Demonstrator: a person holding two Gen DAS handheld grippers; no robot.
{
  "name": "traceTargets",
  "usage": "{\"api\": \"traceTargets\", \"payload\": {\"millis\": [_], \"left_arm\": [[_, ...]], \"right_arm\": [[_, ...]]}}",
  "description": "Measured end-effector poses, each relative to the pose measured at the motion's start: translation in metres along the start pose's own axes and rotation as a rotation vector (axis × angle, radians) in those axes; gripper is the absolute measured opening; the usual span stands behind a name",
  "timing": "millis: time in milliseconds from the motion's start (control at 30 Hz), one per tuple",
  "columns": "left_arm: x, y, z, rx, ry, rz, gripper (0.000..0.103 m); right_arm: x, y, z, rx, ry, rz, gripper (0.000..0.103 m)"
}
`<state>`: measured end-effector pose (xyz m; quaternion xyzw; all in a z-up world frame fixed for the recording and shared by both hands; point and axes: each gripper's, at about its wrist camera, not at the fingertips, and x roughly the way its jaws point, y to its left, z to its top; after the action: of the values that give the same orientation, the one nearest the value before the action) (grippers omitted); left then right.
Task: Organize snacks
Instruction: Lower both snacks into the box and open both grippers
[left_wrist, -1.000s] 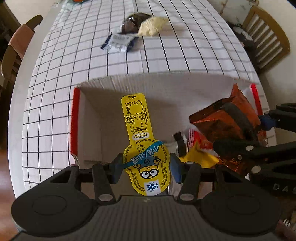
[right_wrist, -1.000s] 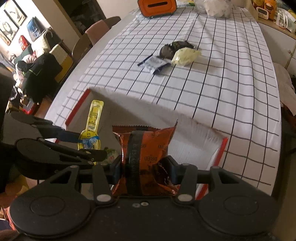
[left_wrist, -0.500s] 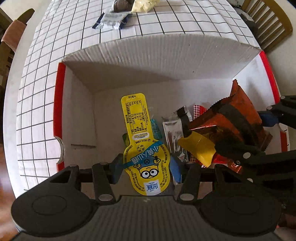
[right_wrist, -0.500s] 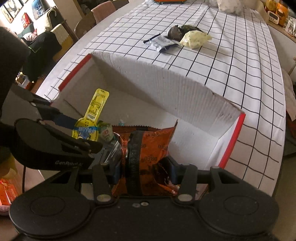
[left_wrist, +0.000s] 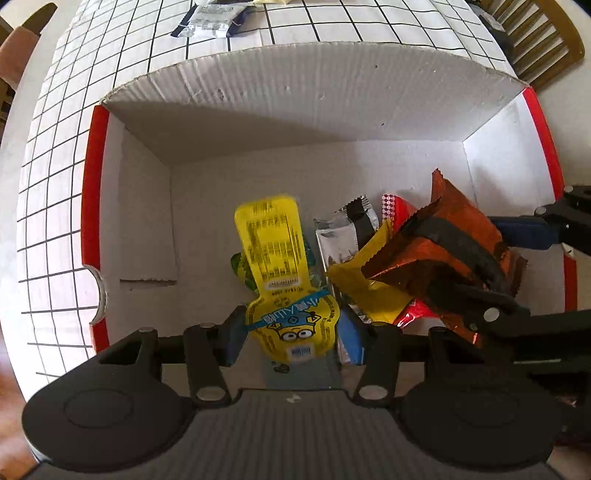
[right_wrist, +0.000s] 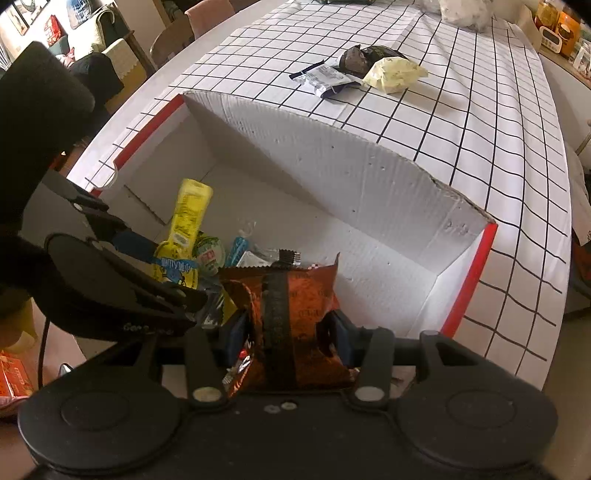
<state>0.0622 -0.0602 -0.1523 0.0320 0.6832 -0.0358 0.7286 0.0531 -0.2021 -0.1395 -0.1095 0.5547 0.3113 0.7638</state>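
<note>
Our left gripper (left_wrist: 291, 328) is clamped on the yellow pouch (left_wrist: 275, 254), our right gripper (right_wrist: 290, 328) on the orange packet (right_wrist: 291, 306), both inside the white box (left_wrist: 317, 107). At three o'clock of the pouch lie other snacks (left_wrist: 354, 258); at twelve, beyond the box, a white wrapper (left_wrist: 214, 18) on the checked cloth (left_wrist: 55, 147).

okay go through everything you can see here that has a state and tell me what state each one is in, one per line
Left gripper: shut on the yellow pouch, low inside the box.
Right gripper: shut on the orange packet, inside the box.
Cardboard box: open, several snacks lying on its floor.
White and navy packet: out on the tablecloth, not yet boxed.
Pale yellow packet: on the tablecloth, beside a dark packet.
</note>
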Motion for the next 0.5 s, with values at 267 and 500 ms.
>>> {"api": "traceTargets", "payload": {"millis": [267, 500], "left_arm": [[-0.006, 0.009, 0.001, -0.013, -0.026, -0.017, 0.059], [-0.021, 0.01, -0.006, -0.013, -0.072, -0.015, 0.064]], "right_arm": [[-0.003, 0.0, -0.002, 0.013, 0.011, 0.019, 0.051], [-0.016, -0.001, -0.002, 0.015, -0.014, 0.033, 0.061]]}}
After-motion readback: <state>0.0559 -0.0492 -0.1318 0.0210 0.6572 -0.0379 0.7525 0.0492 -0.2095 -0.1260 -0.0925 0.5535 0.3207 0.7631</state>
